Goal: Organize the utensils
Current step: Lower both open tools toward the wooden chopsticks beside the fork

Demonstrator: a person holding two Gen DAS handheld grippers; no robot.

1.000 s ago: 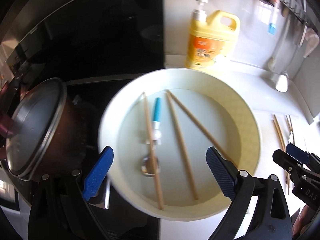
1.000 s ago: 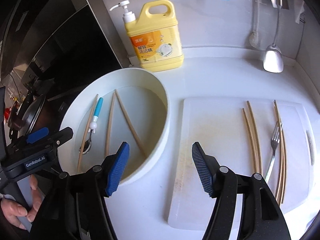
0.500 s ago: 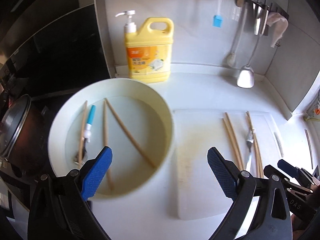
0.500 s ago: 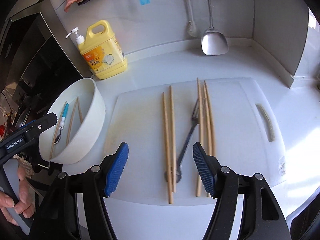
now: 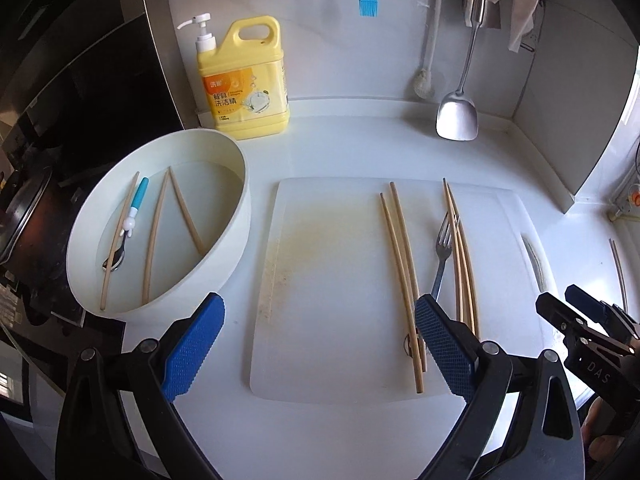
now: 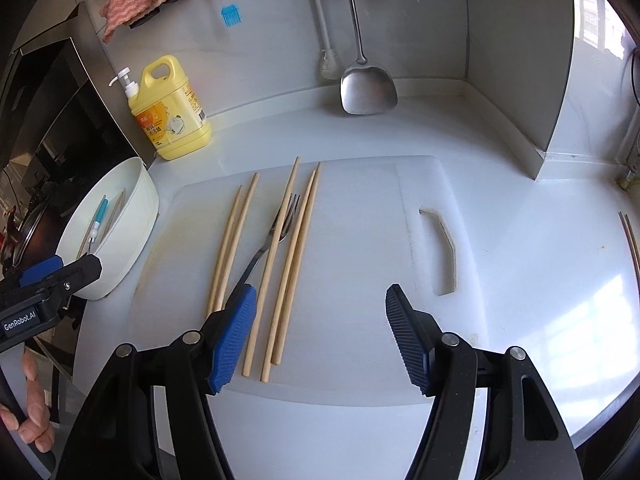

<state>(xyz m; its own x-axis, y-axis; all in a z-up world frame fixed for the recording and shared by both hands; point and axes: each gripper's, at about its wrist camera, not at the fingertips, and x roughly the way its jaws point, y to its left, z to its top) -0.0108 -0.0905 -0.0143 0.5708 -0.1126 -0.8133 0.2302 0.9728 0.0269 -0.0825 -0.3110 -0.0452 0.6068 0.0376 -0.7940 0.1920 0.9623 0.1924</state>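
A white cutting board [image 5: 336, 280] [image 6: 360, 240] lies on the counter. On it lie several wooden chopsticks [image 5: 400, 252] [image 6: 232, 240] and a metal fork [image 5: 443, 248] [image 6: 276, 232]. A white basin [image 5: 236, 216] [image 6: 132, 232] to its left holds water, three chopsticks [image 5: 154, 236] and a blue-handled spoon [image 5: 132, 216]. My left gripper [image 5: 316, 352] is open and empty above the board's near edge. My right gripper [image 6: 320, 336] is open and empty over the board's near right part.
A yellow dish soap bottle [image 5: 244, 84] stands at the back left. A metal spatula [image 5: 458, 120], a brush and a blue silicone brush hang on the wall. A dark stove with a pot [image 5: 20, 216] is at the left. Two more chopsticks [image 6: 630, 240] lie at the far right.
Both grippers have swung right and pulled back from the basin to over the cutting board. Both stay open and empty.
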